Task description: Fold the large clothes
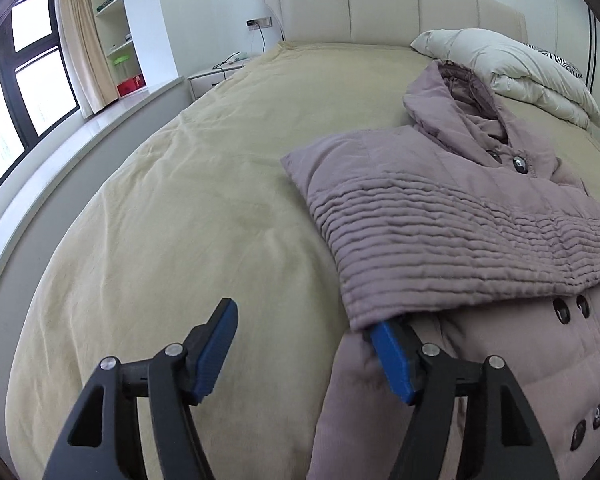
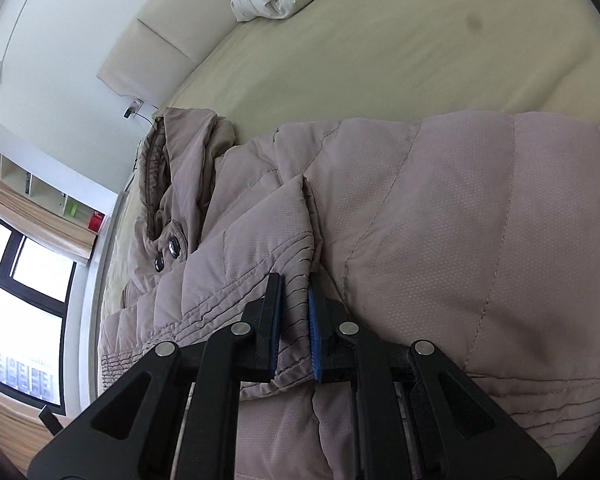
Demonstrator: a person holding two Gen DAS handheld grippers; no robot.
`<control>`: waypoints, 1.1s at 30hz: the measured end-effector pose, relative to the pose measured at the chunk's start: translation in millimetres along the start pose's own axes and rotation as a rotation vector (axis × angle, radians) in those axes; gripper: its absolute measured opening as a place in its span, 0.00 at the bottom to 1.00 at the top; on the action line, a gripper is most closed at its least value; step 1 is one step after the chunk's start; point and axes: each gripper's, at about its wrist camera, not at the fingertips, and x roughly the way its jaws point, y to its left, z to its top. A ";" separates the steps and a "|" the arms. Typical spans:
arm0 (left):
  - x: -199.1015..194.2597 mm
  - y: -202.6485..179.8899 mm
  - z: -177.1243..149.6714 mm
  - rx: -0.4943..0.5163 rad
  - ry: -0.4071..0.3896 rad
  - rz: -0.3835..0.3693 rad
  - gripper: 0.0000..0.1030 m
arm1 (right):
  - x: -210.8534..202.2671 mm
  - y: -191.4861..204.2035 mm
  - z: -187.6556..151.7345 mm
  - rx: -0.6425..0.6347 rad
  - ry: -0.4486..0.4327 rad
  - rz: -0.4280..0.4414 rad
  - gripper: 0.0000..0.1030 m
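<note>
A mauve quilted coat (image 1: pixel 540 368) with a hood (image 1: pixel 440 100) and dark buttons lies on the right of the beige bed (image 1: pixel 200 184). One sleeve (image 1: pixel 440 216) is folded across its chest. My left gripper (image 1: pixel 300 316) is open at the sleeve's cuff. Its right fingertip is tucked under the cuff edge and its left finger (image 1: pixel 216 352) hangs over bare bedspread. In the right wrist view, the right gripper (image 2: pixel 294 284) is shut on a ribbed cuff edge (image 2: pixel 292 312) of the coat (image 2: pixel 460 240), with the fabric pinched between its blue pads.
A folded white duvet (image 1: pixel 508 68) lies at the padded headboard (image 1: pixel 380 4). A nightstand (image 1: pixel 216 74) and a window ledge (image 1: pixel 100 128) run along the bed's left side, with shelves (image 1: pixel 116 28) and a window (image 1: pixel 28 76) behind.
</note>
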 end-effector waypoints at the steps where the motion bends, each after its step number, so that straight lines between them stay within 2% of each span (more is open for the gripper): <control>1: -6.7 2.0 -2.3 -0.014 0.003 0.009 0.68 | -1.7 3.1 -1.1 -0.013 -0.005 -0.012 0.11; 4: -31.1 10.0 5.2 -0.075 -0.057 0.013 0.68 | 1.6 11.5 -1.0 -0.034 -0.007 -0.033 0.11; 7: -50.7 9.9 29.9 -0.114 -0.152 -0.015 0.68 | 1.1 10.3 0.5 -0.040 -0.003 -0.036 0.11; 9: -49.7 -2.9 48.5 -0.083 -0.191 -0.051 0.68 | 2.0 10.8 0.2 -0.046 -0.004 -0.040 0.11; 11: -25.0 -22.4 65.0 -0.014 -0.157 -0.057 0.68 | 3.8 11.6 -0.5 -0.049 -0.003 -0.045 0.11; 12: -4.8 -31.2 70.5 0.016 -0.118 -0.055 0.68 | 4.6 12.3 -0.6 -0.050 -0.003 -0.046 0.11; 14: 31.7 -40.2 75.2 0.048 -0.032 -0.043 0.60 | 6.4 13.6 -0.3 -0.055 0.000 -0.046 0.11; 16: 69.0 -43.4 71.7 0.070 0.069 -0.048 0.62 | 7.2 14.0 0.2 -0.068 0.005 -0.050 0.11; 17: 78.7 -43.2 67.7 0.073 0.080 -0.049 0.65 | 8.8 14.0 0.7 -0.075 0.009 -0.051 0.11; 19: 81.6 -49.2 61.6 0.117 0.051 0.005 0.77 | 12.4 12.9 1.3 -0.083 0.013 -0.054 0.11; 25: 89.2 -42.6 59.0 0.086 0.087 -0.039 0.79 | 0.4 11.9 1.2 -0.075 -0.024 -0.024 0.15; 28: 89.7 -46.0 57.8 0.097 0.080 -0.027 0.80 | -33.1 16.2 1.0 -0.093 -0.142 -0.069 0.15; 30: 94.3 -42.5 57.7 0.092 0.076 -0.025 0.82 | -50.7 25.3 -0.1 -0.124 -0.188 -0.062 0.15; 33: 97.2 -39.8 56.5 0.080 0.071 -0.030 0.85 | -47.5 51.9 -6.2 -0.221 -0.147 -0.017 0.15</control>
